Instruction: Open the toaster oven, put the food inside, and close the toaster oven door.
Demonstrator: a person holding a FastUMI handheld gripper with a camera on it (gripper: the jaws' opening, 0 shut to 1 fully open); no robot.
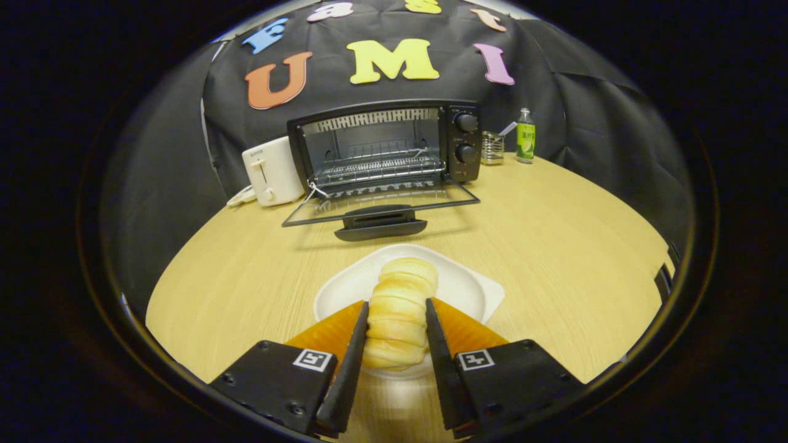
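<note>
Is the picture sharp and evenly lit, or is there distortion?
Gripper view: fisheye bends the pale wooden table edge; sharp black toaster oven, its glass door casting a shadow; gripper jaws closed on the ridged pale bread roll; dim surroundings.

Bread roll held between the fingers over a plate, with the open toaster oven beyond.

A ridged bread roll (400, 311) is clamped between the two fingers of the gripper (397, 304), above a plate (468, 289) set on the table (554, 246). Beyond the plate, the toaster oven (385, 144) is placed at the table's far edge, its door (378, 206) folded down flat toward the plate. A wire rack (381, 165) is seen inside the oven. A pop-up toaster (271, 171) is set just left of the oven; a small holder (492, 147) and a bottle (525, 136) are stood to its right.
</note>
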